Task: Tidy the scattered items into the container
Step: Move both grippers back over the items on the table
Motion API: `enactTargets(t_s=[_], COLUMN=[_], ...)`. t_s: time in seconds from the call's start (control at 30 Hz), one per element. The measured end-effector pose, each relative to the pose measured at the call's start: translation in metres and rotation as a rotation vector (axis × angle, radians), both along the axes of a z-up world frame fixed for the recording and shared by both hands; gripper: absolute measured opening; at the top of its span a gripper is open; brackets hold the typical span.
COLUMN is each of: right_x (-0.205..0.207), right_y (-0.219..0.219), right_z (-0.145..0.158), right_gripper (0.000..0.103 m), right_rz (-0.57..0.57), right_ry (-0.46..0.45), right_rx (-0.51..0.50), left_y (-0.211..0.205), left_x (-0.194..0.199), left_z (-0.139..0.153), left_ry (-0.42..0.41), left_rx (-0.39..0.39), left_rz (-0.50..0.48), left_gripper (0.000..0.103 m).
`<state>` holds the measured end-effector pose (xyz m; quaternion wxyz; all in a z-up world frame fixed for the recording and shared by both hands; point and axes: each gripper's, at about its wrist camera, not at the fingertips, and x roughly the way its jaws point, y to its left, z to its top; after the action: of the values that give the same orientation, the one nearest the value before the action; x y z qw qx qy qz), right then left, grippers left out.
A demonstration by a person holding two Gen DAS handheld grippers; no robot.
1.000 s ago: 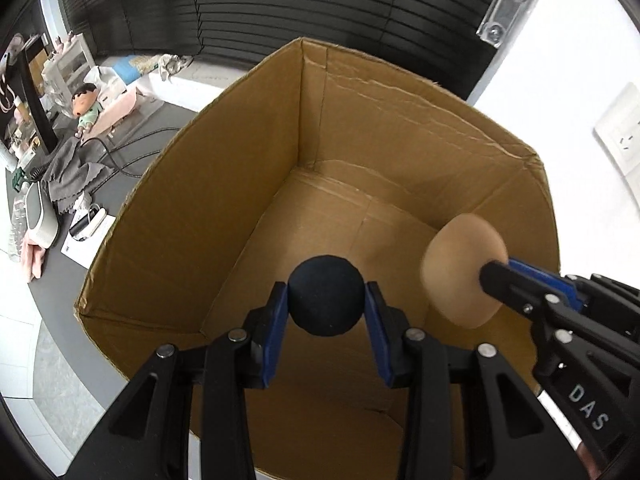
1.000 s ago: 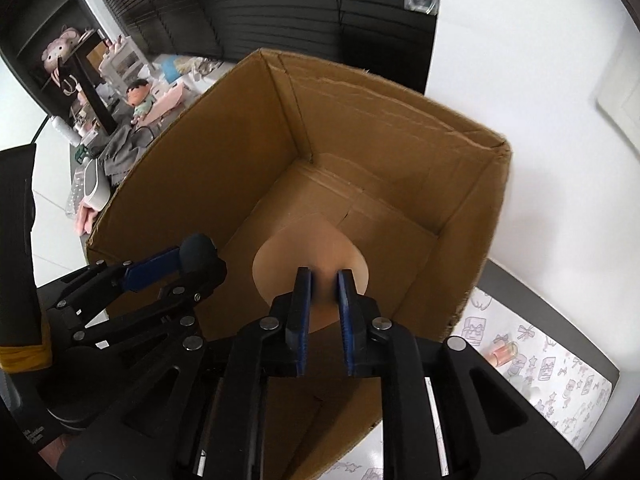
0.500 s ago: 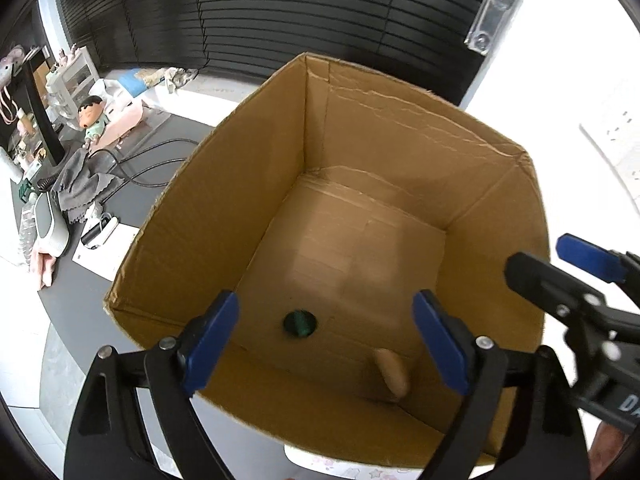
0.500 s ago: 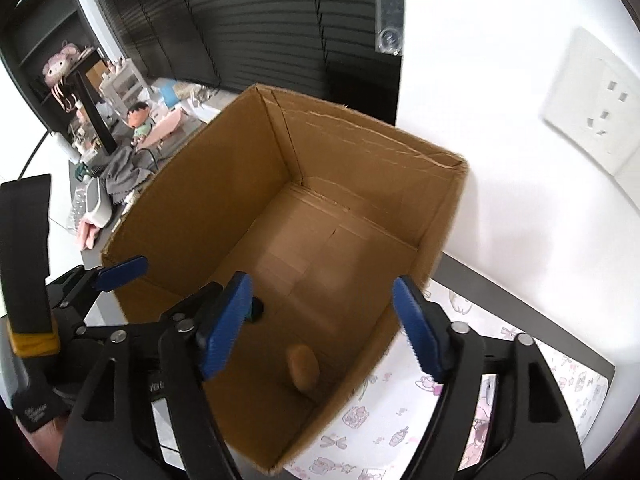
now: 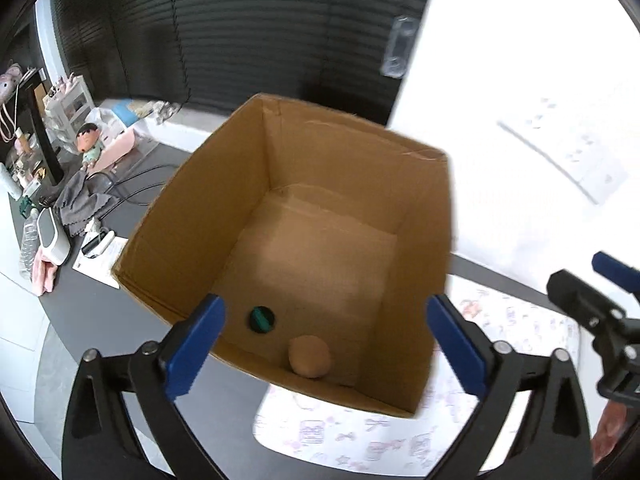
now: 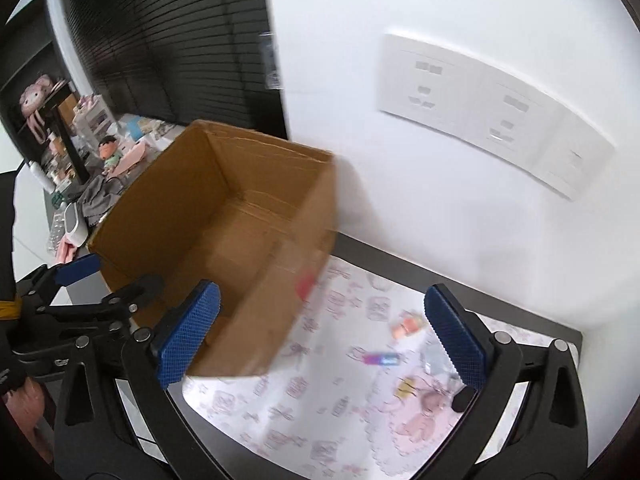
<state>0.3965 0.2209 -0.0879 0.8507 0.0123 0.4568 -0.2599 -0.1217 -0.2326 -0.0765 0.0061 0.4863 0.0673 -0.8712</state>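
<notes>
Box [image 5: 320, 168] sitting open on the counter [image 5: 92, 312], tan puff [image 5: 310, 357] and dark ball [image 5: 262, 319] down in its near end. Left tongs [image 5: 326, 330] spread wide above it, empty. Right tongs [image 6: 322, 330] spread too, just right of box over the patterned mat [image 6: 340, 408], small bits [image 6: 382, 359] scattered there.

The left wrist view looked steeply down into the cardboard box [image 5: 340, 200] from close above; the right wrist view faced the desk [image 6: 400, 256] beside it; both shared the box and patterned mat [image 6: 320, 420].

Two balls [image 5: 309, 357] side by side inside box [image 5: 352, 152], on mat [image 6: 320, 420].
</notes>
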Motion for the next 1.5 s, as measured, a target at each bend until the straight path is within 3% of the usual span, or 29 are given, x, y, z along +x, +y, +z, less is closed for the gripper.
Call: enactTargets(t_s=[0.2, 0.4, 0.77, 0.93, 1.03, 1.2, 1.37, 1.4, 1.5], right_x=[-0.064, -0.136, -0.236, -0.258, -0.267, -0.272, -0.274, -0.274, -0.273], right_y=[-0.027, -0.059, -0.108, -0.119, -0.126, -0.136, -0.147, -0.149, -0.156], right_z=[0.01, 0.015, 0.007, -0.006, -0.014, -0.033, -0.056, -0.06, -0.075], right_gripper=[0.103, 0.103, 0.103, 0.103, 0.103, 0.103, 0.103, 0.103, 0.103], right_rz=[-0.077, -0.186, -0.357, -0.392, -0.409, -0.442, -0.457, -0.547, -0.559], right_ry=[0.003, 0.006, 0.028, 0.041, 0.043, 0.066, 0.072, 0.07, 0.082], right_rx=[-0.01, -0.017, 0.011, 0.05, 0.062, 0.091, 0.157, 0.195, 0.228], left_y=[0.057, 0.108, 0.194, 0.22, 0.229, 0.244, 0.251, 0.253, 0.261], left_x=[0.025, 0.042, 0.06, 0.07, 0.07, 0.067, 0.06, 0.058, 0.051], left_z=[0.011, 0.016, -0.016, -0.028, -0.038, -0.062, -0.088, -0.093, -0.109], left_ry=[0.017, 0.04, -0.006, 0.021, -0.001, -0.051, -0.112, -0.121, -0.138], left_rx=[-0.022, 0.093, -0.014, -0.061, -0.063, -0.132, -0.125, -0.129, -0.156], left_rz=[-0.088, -0.145, -0.294, -0.35, -0.375, -0.414, -0.435, -0.432, -0.424], left_gripper=[0.103, 0.103, 0.103, 0.103, 0.103, 0.103, 0.103, 0.103, 0.103])
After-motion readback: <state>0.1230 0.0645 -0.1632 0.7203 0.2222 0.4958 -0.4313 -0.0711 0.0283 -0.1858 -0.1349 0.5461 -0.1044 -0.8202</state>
